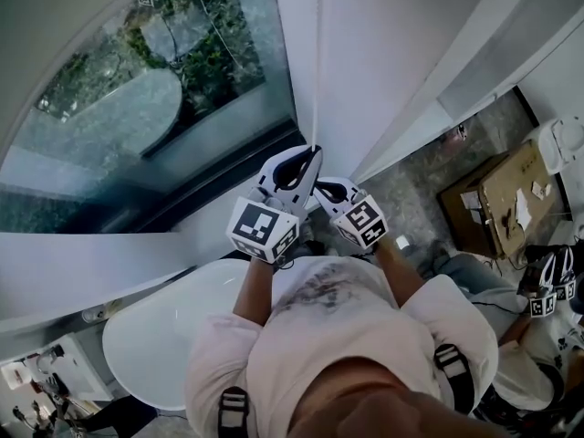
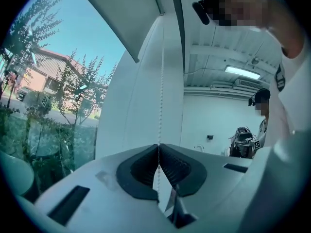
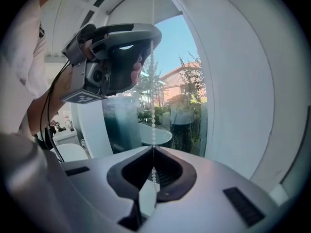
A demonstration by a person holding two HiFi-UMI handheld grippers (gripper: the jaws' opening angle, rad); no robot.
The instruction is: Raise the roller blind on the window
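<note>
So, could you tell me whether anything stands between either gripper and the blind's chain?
Nothing visible does: the left gripper and the right gripper are each shut on the chain, the left higher up.

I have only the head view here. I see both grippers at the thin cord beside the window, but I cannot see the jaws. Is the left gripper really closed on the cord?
Observer: Yes. In the left gripper view, the left gripper has its jaws together on the bead chain, which runs straight up from them.
Operator: And the right one, is it empty?
Observer: No. In the right gripper view, the right gripper is also shut on the bead chain, with more beads hanging below the jaws.
Operator: Which gripper is higher on it?
Observer: The left one. The right gripper view shows it above, with the chain running up to its tip.
</note>
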